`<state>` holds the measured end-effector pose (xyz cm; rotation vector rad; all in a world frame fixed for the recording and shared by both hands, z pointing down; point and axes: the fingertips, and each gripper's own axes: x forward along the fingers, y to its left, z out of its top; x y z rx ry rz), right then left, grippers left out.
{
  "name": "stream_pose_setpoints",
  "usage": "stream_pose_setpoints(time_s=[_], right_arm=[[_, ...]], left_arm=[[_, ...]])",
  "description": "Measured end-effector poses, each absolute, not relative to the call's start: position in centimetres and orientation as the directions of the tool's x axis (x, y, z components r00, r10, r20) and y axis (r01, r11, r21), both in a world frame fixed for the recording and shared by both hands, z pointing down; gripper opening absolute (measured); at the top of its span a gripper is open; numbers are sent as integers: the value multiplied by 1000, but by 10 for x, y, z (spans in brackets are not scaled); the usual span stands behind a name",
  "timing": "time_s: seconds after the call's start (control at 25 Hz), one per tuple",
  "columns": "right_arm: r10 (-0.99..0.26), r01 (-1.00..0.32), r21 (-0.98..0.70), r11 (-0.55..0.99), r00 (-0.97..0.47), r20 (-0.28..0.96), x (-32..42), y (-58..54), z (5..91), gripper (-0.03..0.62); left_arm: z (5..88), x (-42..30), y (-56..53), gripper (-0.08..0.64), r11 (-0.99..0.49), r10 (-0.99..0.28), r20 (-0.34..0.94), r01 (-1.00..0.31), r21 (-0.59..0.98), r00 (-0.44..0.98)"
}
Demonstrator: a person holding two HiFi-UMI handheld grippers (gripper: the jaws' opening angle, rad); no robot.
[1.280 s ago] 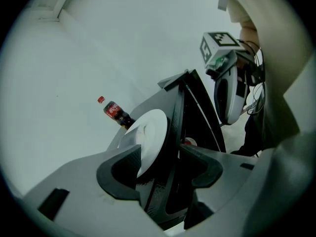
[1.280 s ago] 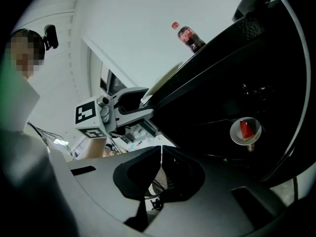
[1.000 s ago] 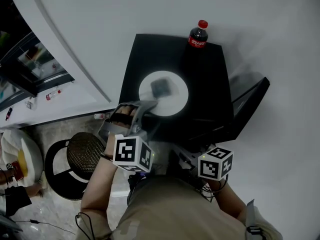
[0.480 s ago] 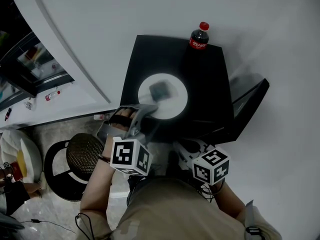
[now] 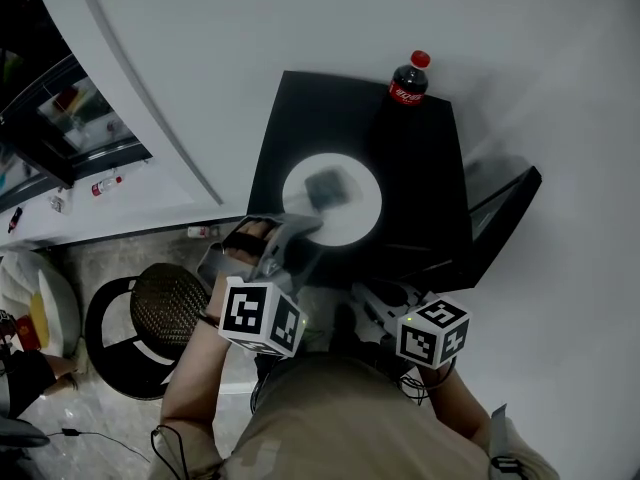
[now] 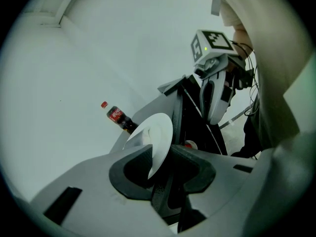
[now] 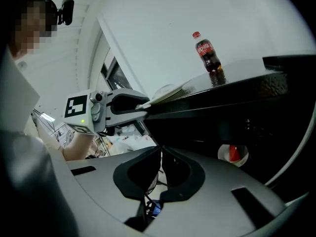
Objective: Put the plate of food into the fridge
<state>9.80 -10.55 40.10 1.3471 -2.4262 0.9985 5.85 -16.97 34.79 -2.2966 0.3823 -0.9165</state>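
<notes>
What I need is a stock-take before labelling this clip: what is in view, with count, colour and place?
fridge: one, black, against the white wall, door swung open at its right.
plate: one, white, on the fridge top.
food: one greyish piece, on the plate, blurred.
cola bottle: one, dark with red cap and label, upright at the fridge top's back corner.
red-and-white item: one, in the dark space under the fridge top, too small to name.
stool: one, black, round mesh seat, on the floor left of the fridge.
left gripper: one, grey, jaws just closing, the plate's near rim between them.
right gripper: one, grey, jaws together, empty, low before the fridge's open front.
</notes>
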Motion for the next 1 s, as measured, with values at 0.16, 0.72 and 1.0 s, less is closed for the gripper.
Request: stream_pose_setpoints(time_s=[0.16,0.72,1.0], right_arm=[[-696,-794,-489,361,-578,426,98,-111,391,21],[-734,-592,-721,360,-657,173,98,-129,342,155],[-749,-498,-812,304,-652,119,96,-145,334,169]], left_arm=[[345,55,-166,100,-755,-471,505,-35,-655,723],[344,46,-153,95,-749,-453,491,-20,-662,744],[344,44,-139,92,-738,-434,485,10,-675,759]])
